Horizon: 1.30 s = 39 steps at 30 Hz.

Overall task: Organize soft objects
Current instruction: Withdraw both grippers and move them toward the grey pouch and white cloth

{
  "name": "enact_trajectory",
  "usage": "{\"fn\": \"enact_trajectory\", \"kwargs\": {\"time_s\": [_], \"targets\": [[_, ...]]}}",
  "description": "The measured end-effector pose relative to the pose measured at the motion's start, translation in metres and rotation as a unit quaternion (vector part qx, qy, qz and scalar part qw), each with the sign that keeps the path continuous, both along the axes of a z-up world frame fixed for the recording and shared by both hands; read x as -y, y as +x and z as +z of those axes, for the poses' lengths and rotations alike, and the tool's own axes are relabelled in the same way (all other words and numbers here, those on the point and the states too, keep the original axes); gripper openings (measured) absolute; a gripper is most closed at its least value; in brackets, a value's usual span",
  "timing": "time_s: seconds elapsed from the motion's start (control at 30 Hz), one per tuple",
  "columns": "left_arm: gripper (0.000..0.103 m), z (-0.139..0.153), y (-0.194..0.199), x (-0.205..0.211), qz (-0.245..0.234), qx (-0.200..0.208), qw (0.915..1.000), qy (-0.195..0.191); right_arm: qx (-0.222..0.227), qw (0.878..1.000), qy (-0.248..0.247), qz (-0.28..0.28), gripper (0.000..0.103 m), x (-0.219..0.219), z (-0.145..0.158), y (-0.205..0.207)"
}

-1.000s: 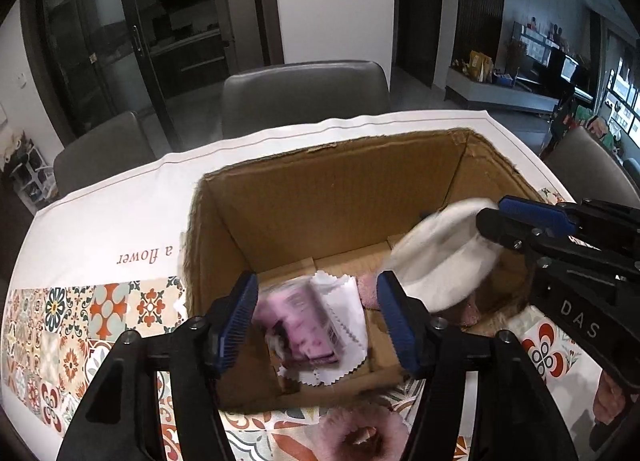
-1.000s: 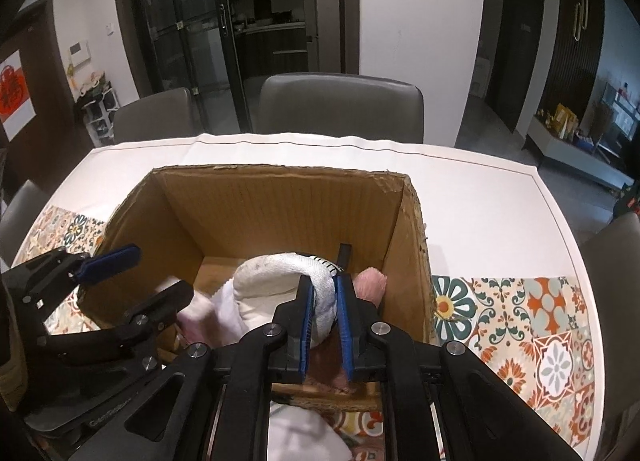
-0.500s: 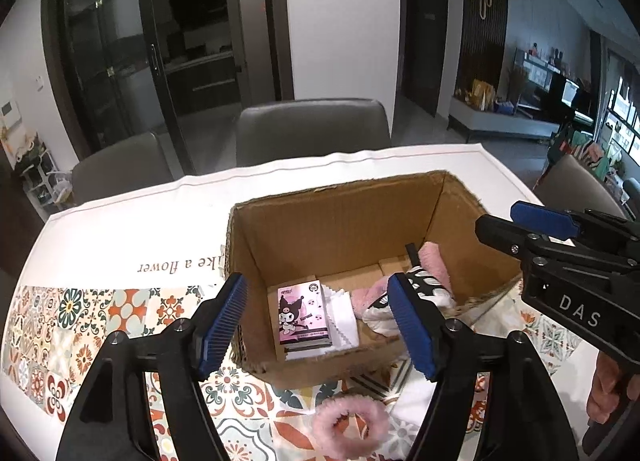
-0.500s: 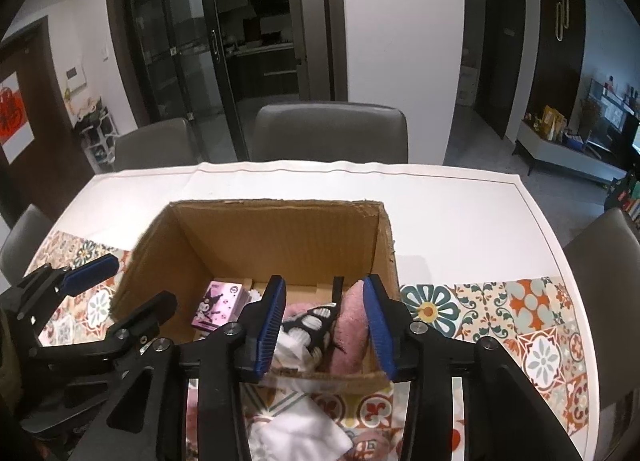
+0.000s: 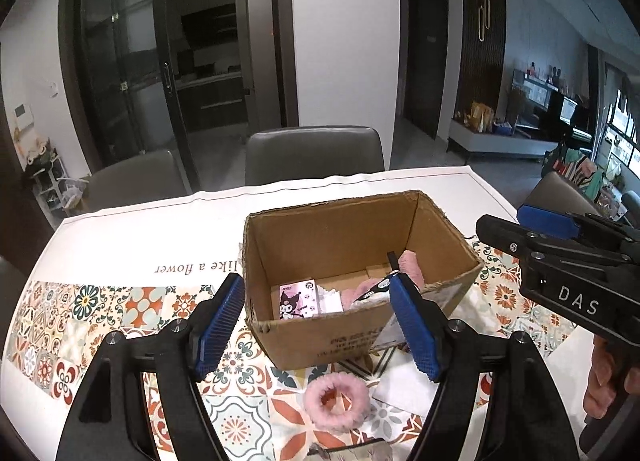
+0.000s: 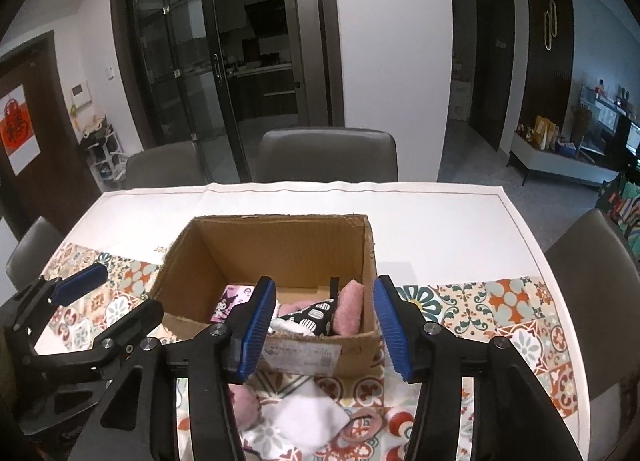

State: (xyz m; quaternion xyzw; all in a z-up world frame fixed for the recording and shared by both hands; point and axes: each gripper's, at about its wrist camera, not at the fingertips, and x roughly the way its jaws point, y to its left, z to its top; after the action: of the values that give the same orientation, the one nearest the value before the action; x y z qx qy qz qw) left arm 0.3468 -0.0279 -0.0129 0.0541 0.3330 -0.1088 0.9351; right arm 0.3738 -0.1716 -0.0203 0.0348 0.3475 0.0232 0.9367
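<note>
Open cardboard box (image 5: 360, 325) on the table (image 5: 132, 237), on a tiled-pattern cloth (image 5: 100, 309). Inside, low against the near wall: a pink card packet (image 5: 298, 299) with a cartoon figure at the left, a white pinked-edge cloth (image 5: 330, 301) beside it, then a pink fluffy piece (image 6: 350, 307) standing on edge at the right, with a black item dotted white (image 6: 312, 315) leaning against it. Lower parts of all four hidden behind the box's near wall; exact nature of the black item hard to make out.

In front of the box, outside it: a pink fluffy ring (image 5: 336, 399) lying flat on the cloth, a white folded cloth (image 6: 306, 419) just beside it, and a flat pinkish oval thing (image 6: 366, 427), too blurred to identify. More soft pieces at the bottom edge, cut off.

Left gripper (image 5: 320, 327) spread wide, nothing between its blue pads (image 5: 222, 323), poised above the box's near wall. Right gripper (image 6: 324, 327) likewise spread, empty, framing the box's near right corner. Person's hand (image 5: 600, 389) on the right gripper's handle only partly in view.

Grey chairs (image 6: 326, 155) at the far side of the table.
</note>
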Motion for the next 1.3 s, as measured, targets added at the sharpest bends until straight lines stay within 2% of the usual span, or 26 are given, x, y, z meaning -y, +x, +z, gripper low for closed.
{"fn": "enact_trajectory", "kwargs": {"time_s": [0.4, 0.7, 0.9, 1.3], "targets": [[0.076, -0.007, -0.035, -0.009, 0.010, -0.017, 0.9998, -0.007, 0.001, 1.000, 0.005, 0.011, 0.055, -0.002, 0.000, -0.032], [0.077, -0.023, -0.064, -0.012, 0.021, -0.033, 0.9992, 0.008, -0.020, 0.999, 0.006, 0.031, 0.055, -0.007, -0.019, -0.055], [0.082, -0.036, -0.087, -0.012, 0.022, -0.037, 0.9989, 0.017, -0.041, 0.998, 0.006, 0.049, 0.055, -0.011, -0.036, -0.069], [0.090, -0.069, -0.118, -0.013, 0.029, -0.071, 0.9970, 0.007, -0.082, 0.993, 0.001, 0.081, 0.055, -0.020, -0.062, -0.087]]}}
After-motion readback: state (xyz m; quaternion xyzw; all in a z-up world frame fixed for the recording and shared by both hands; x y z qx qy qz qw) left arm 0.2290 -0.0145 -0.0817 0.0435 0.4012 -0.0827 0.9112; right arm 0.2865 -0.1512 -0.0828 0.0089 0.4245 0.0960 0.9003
